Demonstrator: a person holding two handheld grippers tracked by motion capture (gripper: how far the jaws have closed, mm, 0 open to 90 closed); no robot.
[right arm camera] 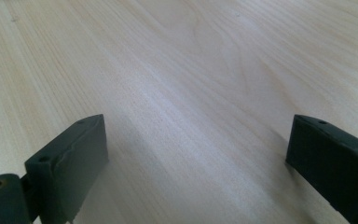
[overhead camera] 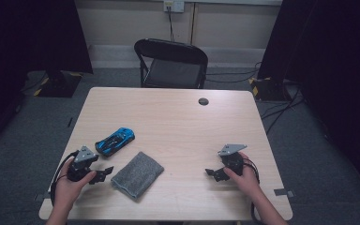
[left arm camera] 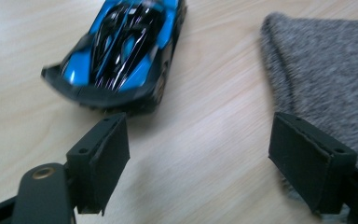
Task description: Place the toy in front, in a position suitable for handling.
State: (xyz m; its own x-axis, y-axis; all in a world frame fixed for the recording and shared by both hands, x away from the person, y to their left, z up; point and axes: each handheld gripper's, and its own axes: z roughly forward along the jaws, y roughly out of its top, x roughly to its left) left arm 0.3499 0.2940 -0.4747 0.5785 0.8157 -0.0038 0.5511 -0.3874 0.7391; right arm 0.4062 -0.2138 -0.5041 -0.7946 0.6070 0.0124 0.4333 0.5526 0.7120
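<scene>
Standing beside the table, I note the following.

Table: the light wooden table (overhead camera: 178, 122) carries everything; a black folding chair (overhead camera: 171, 63) stands behind it.
Cloth: a folded grey cloth (overhead camera: 137, 174) lies near the front edge, just beside the left gripper.
Toy car: the blue and black toy car (overhead camera: 115, 140) rests on the table, near the cloth but apart from it, just ahead of the left gripper.
Left gripper: the left gripper (overhead camera: 107, 173) has its jaws spread wide and empty; in the left gripper view, the car (left arm camera: 121, 51) is before one jaw and the cloth (left arm camera: 321, 70) before the other.
Right gripper: the right gripper (overhead camera: 212, 172) is also spread and empty, over bare wood, well apart from both things.
Risk: I think the car can roll away if a jaw pushes its tail before closing; the other jaw may also catch the cloth and drag it.
</scene>
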